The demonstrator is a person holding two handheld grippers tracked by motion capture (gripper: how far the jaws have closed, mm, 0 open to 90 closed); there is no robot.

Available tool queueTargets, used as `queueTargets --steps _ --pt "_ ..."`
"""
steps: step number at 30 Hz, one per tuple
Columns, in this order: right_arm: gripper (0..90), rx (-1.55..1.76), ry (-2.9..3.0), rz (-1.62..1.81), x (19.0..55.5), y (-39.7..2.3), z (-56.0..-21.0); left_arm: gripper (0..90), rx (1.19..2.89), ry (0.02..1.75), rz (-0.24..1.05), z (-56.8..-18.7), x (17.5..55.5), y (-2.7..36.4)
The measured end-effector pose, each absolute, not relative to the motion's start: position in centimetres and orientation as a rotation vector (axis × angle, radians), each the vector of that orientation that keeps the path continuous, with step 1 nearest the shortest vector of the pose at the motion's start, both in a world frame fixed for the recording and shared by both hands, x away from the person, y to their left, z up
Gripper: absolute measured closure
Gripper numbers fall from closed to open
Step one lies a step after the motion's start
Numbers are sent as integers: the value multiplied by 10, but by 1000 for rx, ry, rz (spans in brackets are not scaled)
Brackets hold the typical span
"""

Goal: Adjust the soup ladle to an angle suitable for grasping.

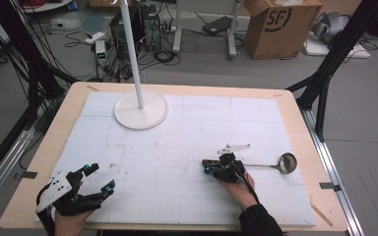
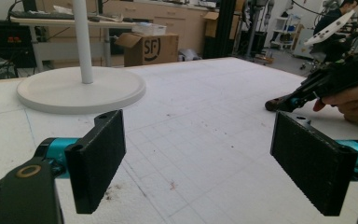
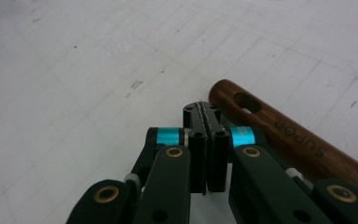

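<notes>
Ladle [image 1: 275, 164] lies flat and ungripped on the mat [image 1: 187, 128]; right gripper [image 3: 207, 116], jaws pressed together empty, sits beside its wooden handle; left gripper [image 2: 198, 163] spread, idle.

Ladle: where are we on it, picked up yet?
Not yet. Done: the right gripper is at the ladle's wooden handle. In hand: its jaws are shut with nothing between them, the handle lying beside them on the mat. The ladle lies flat, bowl toward the table's right edge. Left: open, grasp, lift. The left gripper waits open, empty.
</notes>
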State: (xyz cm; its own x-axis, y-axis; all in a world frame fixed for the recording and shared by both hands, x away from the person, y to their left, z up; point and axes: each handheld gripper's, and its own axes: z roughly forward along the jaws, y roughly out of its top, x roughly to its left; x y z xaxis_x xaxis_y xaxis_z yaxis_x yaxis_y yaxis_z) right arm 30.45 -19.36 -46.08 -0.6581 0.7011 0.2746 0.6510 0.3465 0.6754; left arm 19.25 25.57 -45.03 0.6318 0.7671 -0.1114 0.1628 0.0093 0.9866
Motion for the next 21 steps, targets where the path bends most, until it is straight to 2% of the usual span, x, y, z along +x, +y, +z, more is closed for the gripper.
queueTargets --steps 21 --pt "897 1345 2481 1153 344 -182 -459 194 1513 797 559 -449 191 255"
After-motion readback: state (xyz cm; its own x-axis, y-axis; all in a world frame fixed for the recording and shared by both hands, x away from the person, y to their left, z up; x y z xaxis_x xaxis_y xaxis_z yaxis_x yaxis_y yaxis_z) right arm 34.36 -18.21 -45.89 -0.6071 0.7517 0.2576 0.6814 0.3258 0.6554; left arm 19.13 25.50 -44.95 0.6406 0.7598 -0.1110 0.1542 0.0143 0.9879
